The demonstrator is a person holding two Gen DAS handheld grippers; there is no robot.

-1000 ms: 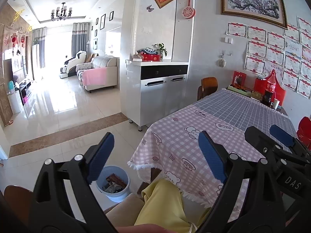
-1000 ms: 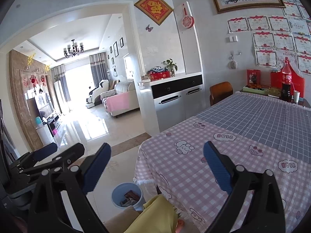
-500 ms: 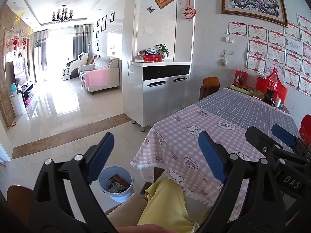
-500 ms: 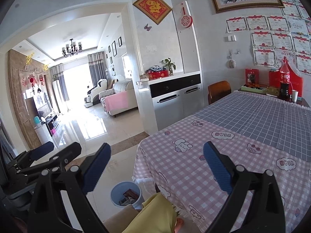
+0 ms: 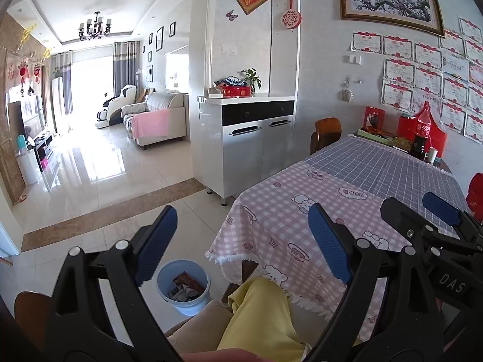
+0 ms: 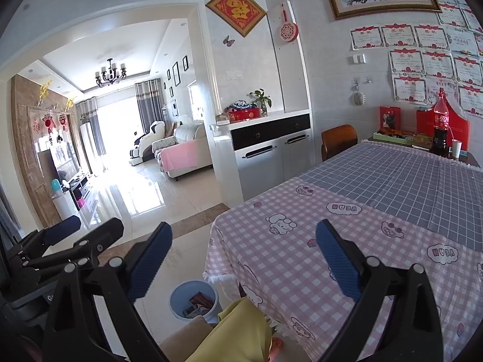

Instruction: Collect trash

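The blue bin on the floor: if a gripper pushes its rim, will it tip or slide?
The bin looks like thin plastic, about half filled with scraps, so probably light. On the glossy floor tiles it would likely slide; a high push may tip it.

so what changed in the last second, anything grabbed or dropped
Nothing grabbed or dropped. Both views lifted slightly, so the bin and table slid a little lower in frame. The left gripper and right gripper stayed open and empty; trash stayed in the bin.
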